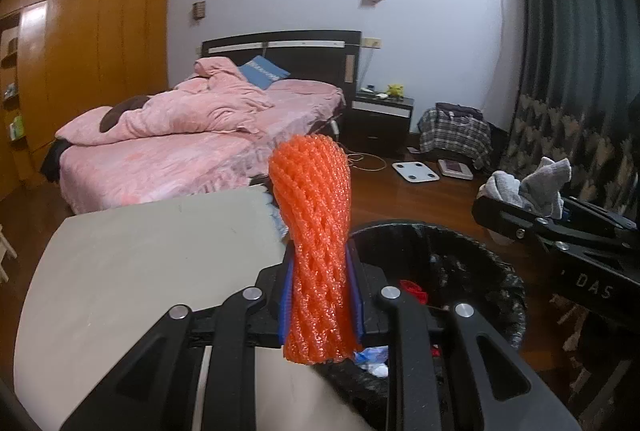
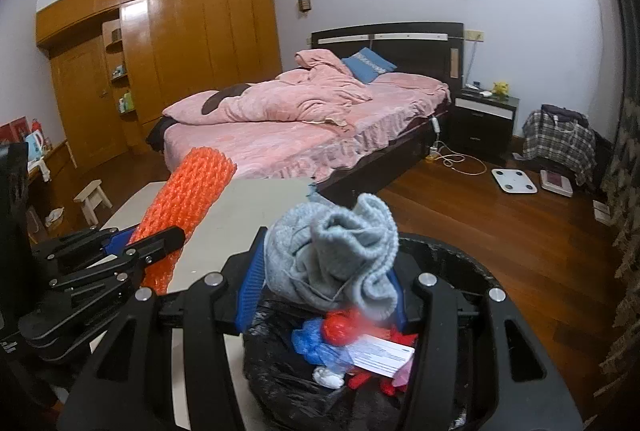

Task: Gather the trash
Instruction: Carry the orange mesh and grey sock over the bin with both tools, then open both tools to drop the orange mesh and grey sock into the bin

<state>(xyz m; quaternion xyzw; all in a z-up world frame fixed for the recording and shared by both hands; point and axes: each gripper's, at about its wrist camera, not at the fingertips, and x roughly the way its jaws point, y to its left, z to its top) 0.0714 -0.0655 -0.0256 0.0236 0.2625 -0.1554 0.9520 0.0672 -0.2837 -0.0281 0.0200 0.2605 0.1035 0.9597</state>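
Note:
My left gripper (image 1: 320,295) is shut on an orange foam net sleeve (image 1: 314,223), held upright beside the rim of a black-lined trash bin (image 1: 472,243). It also shows in the right wrist view (image 2: 184,207), held in the left gripper (image 2: 154,243). My right gripper (image 2: 324,291) is shut on a crumpled grey sock (image 2: 336,251), held just above the trash bin (image 2: 460,255). The bin holds red, blue and white scraps and a paper card (image 2: 380,351). In the left wrist view the right gripper (image 1: 532,211) with the grey sock (image 1: 528,187) is at the right.
A grey table top (image 1: 140,271) lies left of the bin. Behind are a bed with pink bedding (image 2: 304,119), a dark nightstand (image 2: 484,119), a white scale (image 2: 514,181) on the wooden floor, a plaid bag (image 2: 560,139), a small stool (image 2: 92,199) and a curtain at the right.

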